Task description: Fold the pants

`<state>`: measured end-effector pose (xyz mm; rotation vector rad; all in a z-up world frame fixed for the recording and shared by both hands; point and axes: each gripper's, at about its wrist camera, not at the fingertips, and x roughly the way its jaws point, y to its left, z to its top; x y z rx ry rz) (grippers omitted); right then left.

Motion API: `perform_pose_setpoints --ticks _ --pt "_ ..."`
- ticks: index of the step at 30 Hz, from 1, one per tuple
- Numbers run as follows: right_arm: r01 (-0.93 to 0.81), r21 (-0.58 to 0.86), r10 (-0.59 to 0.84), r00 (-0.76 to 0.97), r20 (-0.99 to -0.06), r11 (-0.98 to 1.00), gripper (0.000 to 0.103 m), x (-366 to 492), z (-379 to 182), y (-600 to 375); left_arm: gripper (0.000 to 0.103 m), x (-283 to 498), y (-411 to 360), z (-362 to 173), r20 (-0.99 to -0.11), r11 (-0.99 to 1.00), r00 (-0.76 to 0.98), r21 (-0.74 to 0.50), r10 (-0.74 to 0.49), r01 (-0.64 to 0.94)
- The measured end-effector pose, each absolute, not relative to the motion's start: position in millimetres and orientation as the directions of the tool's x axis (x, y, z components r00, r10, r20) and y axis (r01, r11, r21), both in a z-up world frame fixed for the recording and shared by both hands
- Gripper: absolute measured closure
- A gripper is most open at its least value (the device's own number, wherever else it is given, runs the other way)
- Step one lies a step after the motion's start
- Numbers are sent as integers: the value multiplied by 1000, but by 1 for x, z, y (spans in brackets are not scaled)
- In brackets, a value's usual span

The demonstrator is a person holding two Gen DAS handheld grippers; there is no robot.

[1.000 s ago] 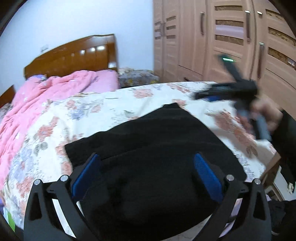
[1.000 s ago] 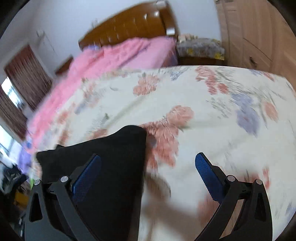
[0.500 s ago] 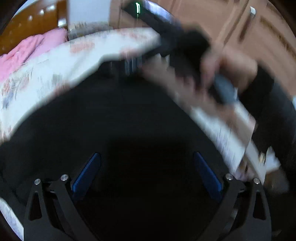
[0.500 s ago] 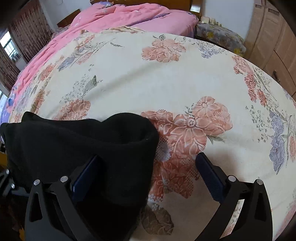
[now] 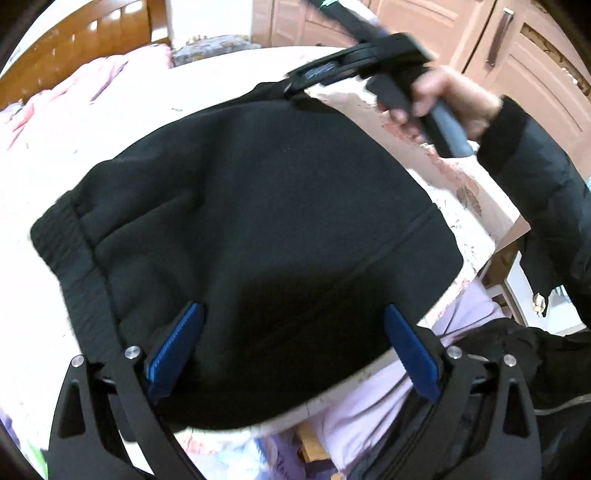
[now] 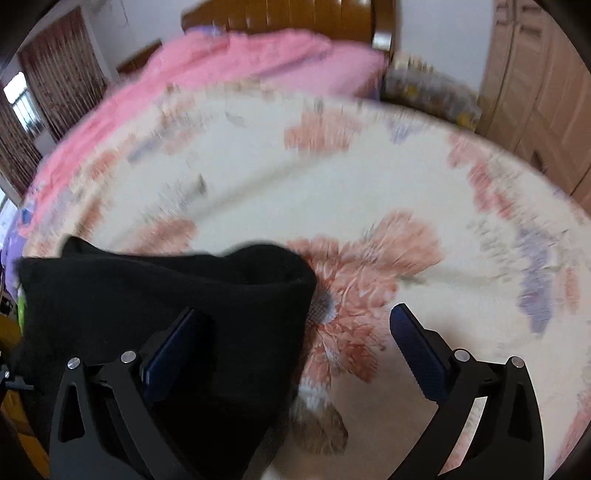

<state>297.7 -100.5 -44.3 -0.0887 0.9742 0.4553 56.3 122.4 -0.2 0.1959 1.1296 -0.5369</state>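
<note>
While the black pants (image 5: 258, 221) lie folded on the flowery bed sheet (image 6: 369, 184), my left gripper (image 5: 291, 347) hangs wide open over them holding nothing, and my right gripper (image 6: 295, 347) is wide open and empty at their far corner.

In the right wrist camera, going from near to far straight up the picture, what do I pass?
Black pants → flowered bedspread → pink blanket → wooden headboard.
</note>
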Motion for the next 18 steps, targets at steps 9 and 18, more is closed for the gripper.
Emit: perform_pose_setpoints --ticks 9,18 --pt "-711 366 710 265 -652 601 5 175 -30 -80 2 119 199 30 -770 914 495 -307 -402 265" --pt "-878 253 735 150 -661 407 4 103 -31 -52 2 142 231 -15 -776 920 498 -361 -388 153"
